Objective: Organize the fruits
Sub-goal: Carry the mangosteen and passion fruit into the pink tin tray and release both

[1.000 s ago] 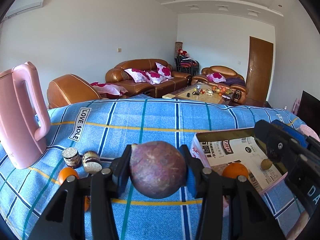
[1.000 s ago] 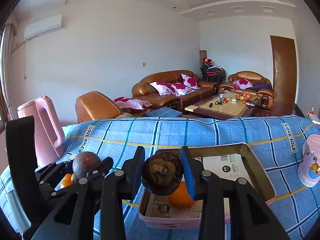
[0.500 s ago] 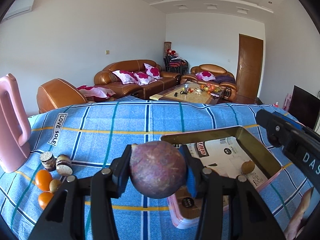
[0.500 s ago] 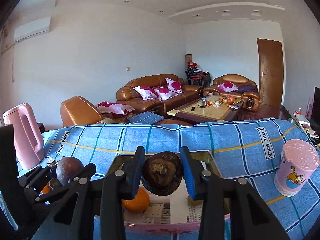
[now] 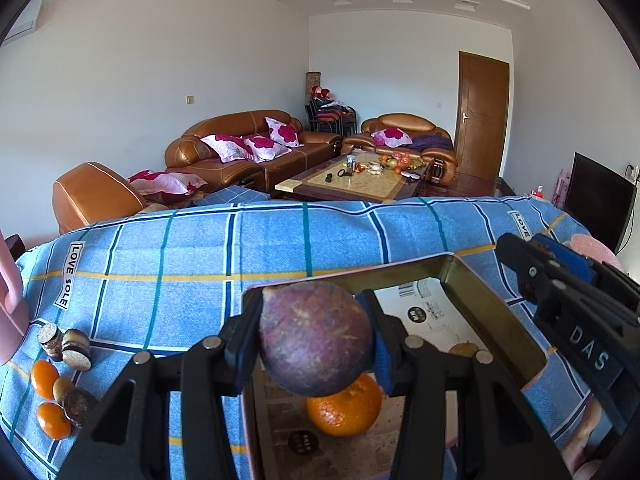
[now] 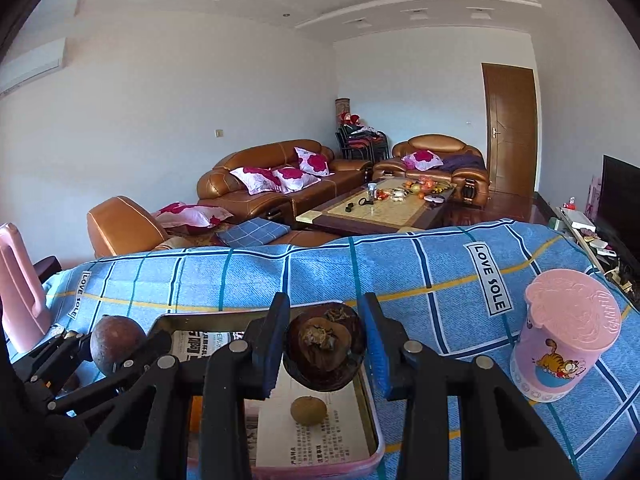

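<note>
Fruits fill both grippers. Clamped between the pads of the left gripper (image 5: 316, 338) is a round purple fruit (image 5: 315, 338), mottled and dull, bulging above and below the fingers. Directly beneath it, partly hidden by it, an orange (image 5: 344, 408) lies in the pink-rimmed tray (image 5: 496, 312), whose floor is lined with printed paper. Beyond the right-hand finger a small brown fruit (image 5: 462, 349) peeks out in the same tray, mostly covered by the gripper's frame.

The right gripper (image 6: 324, 350) is closed on a dark brown fruit (image 6: 325, 350) with a dried, crinkled top (its kind is hard to make out). Below its jaws the small brown fruit (image 6: 308, 411) sits on the paper, well clear of the held one. To the left of these jaws the other gripper shows with its purple fruit; an orange patch behind the frame is too cut off to name.

Far left of the left jaws, on the blue checked cloth (image 5: 200, 256), lies a loose cluster (image 5: 60, 380): oranges, dark fruits and cut halves, touching or nearly so. A pink jug (image 6: 18, 288) is cut off at the frame's edge. Right of the right jaws stands an upright pink cup (image 6: 564, 340) with a cartoon cat.
</note>
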A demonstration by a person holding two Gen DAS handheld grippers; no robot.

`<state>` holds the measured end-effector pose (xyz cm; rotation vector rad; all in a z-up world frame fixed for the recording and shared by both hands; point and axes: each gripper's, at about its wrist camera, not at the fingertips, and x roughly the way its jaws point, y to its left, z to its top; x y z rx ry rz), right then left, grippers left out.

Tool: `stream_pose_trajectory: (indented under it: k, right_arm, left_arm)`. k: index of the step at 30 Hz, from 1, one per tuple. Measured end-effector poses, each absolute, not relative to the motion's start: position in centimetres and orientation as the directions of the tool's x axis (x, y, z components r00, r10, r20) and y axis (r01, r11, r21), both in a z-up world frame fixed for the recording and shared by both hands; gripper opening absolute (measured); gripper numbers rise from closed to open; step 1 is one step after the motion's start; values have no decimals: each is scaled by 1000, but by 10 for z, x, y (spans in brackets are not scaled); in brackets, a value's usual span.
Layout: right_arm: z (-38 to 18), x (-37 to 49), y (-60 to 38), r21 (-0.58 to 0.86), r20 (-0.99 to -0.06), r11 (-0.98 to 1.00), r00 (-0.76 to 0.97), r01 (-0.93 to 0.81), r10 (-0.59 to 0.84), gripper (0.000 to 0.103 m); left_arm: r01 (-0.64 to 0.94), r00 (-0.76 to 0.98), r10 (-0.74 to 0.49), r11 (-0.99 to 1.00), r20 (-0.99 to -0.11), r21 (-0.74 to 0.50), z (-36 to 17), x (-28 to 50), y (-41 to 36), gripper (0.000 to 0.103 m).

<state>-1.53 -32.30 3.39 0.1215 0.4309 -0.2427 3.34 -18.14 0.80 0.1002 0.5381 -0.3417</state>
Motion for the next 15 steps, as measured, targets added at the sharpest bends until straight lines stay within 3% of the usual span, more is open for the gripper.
stream_pose_trajectory:
  k: [15]
  right_arm:
    - [6,20,-323,68,-548,973,823,221,-148,39]
  left_arm:
    - [316,761,-212,946,-614,65,-10,62,-205,48]
